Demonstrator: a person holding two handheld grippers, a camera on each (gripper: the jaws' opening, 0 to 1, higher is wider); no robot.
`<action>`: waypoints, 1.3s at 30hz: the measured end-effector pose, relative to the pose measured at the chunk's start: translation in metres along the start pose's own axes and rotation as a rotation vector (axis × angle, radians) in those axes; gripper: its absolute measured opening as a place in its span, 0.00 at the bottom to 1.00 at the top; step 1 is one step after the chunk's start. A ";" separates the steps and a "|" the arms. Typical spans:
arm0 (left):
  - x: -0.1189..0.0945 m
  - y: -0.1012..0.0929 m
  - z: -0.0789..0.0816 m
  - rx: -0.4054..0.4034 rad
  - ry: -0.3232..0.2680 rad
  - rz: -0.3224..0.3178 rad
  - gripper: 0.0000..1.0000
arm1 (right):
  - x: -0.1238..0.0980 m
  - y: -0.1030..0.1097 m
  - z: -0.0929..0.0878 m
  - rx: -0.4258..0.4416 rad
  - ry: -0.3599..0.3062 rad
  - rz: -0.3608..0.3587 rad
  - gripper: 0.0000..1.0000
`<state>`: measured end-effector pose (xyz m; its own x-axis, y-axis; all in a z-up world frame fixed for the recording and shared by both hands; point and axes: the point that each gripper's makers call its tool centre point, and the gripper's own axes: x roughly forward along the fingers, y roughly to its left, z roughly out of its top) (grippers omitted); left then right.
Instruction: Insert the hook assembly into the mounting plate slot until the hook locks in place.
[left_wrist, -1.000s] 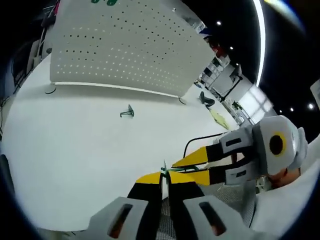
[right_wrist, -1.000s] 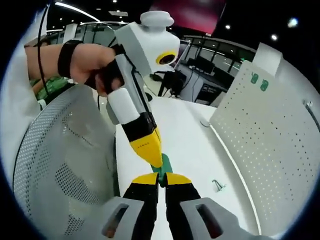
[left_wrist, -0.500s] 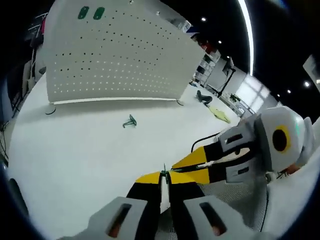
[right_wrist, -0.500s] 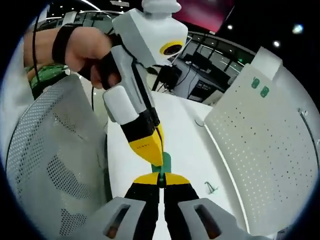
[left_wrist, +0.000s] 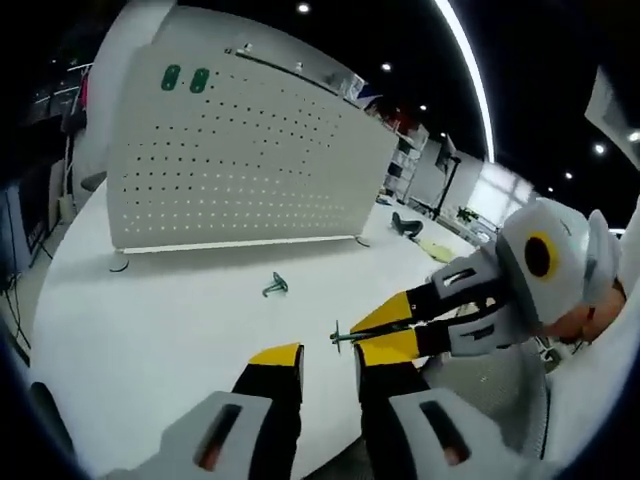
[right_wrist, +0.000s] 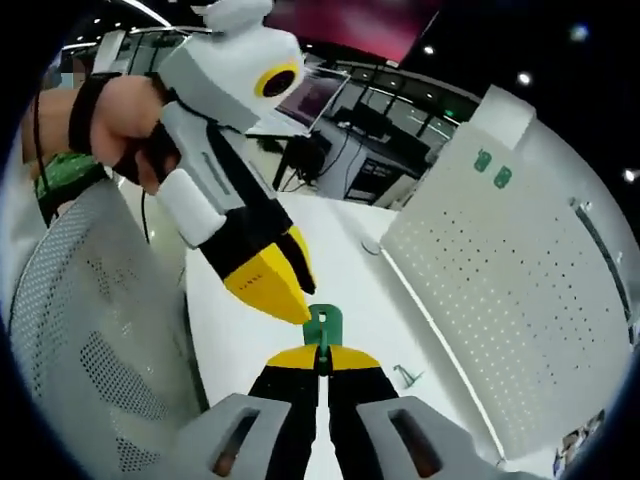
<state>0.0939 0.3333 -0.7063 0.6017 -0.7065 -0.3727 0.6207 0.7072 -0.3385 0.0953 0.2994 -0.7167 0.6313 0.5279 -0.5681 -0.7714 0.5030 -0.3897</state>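
Now the hook rides in one thin pinch

Right gripper (right_wrist: 322, 362) has its jaws clamped on the green hook (right_wrist: 323, 326); left gripper (left_wrist: 327, 362) stands jaws apart just beside it. A nudge from the left jaws could twist or drop it onto the desk (left_wrist: 150, 320), well short of the pegboard (left_wrist: 250, 170), where a second hook (left_wrist: 275, 287) lies

White table (left_wrist: 150, 330); mesh chair back (right_wrist: 80, 330); office desks behind.
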 end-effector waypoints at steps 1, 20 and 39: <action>-0.001 0.000 0.004 0.020 -0.029 -0.006 0.21 | 0.000 -0.003 0.002 0.007 -0.006 -0.005 0.00; -0.045 0.009 0.022 0.191 -0.241 0.024 0.40 | 0.015 -0.069 0.035 0.244 -0.095 -0.172 0.01; -0.051 0.010 0.029 0.258 -0.279 0.039 0.55 | 0.034 -0.137 0.081 0.335 -0.191 -0.281 0.01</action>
<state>0.0836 0.3756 -0.6651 0.7190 -0.6848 -0.1191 0.6795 0.7285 -0.0866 0.2287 0.3040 -0.6243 0.8393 0.4407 -0.3184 -0.5205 0.8205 -0.2364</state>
